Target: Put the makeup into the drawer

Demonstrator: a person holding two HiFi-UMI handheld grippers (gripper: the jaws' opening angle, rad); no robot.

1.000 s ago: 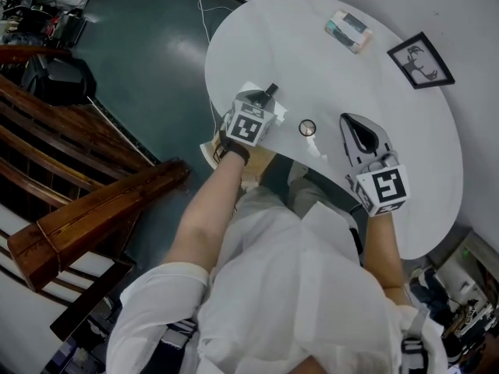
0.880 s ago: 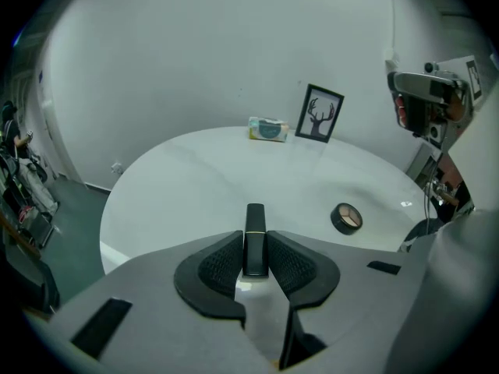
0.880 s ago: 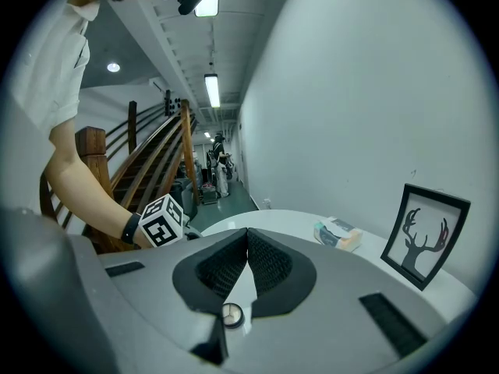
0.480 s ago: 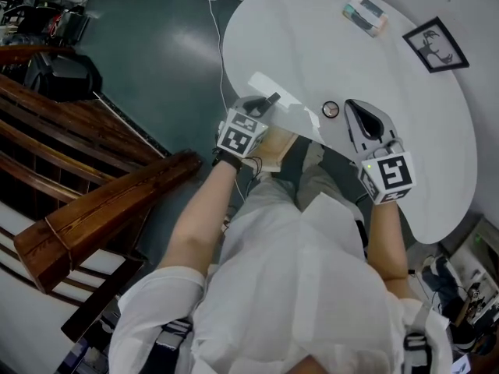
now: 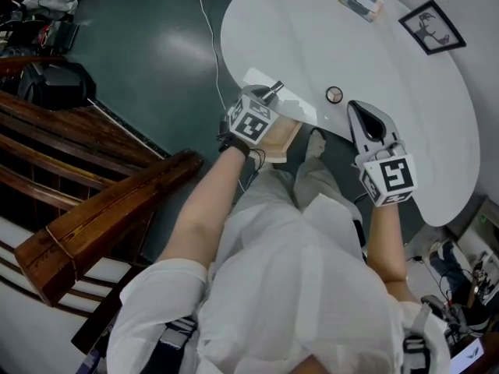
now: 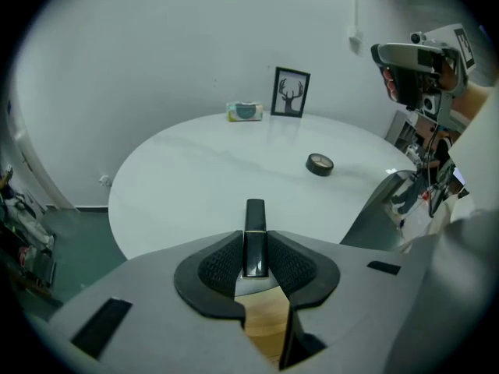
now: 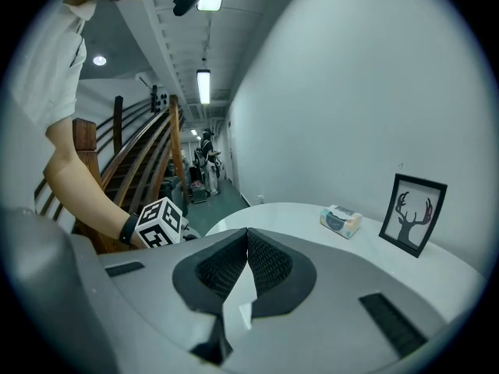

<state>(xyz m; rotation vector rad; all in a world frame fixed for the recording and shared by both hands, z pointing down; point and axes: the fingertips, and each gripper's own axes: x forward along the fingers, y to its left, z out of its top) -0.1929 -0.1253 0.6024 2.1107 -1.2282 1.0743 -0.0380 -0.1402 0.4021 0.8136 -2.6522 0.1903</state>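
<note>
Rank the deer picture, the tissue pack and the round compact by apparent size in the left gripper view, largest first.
1. Deer picture.
2 and 3. Tissue pack and round compact look about alike; the compact lies nearer the camera, so I won't rank them.

Left tongs (image 6: 255, 244) are showing grey shells with black dimpled pads. The makeup stick (image 6: 255, 215) between them is showing glossy black. Right tongs (image 7: 246, 244) are showing the same grey and black. Counter (image 6: 195, 170) beyond the left tongs is reading white. Frame (image 6: 290, 93) is showing black, with a black deer on white.
</note>
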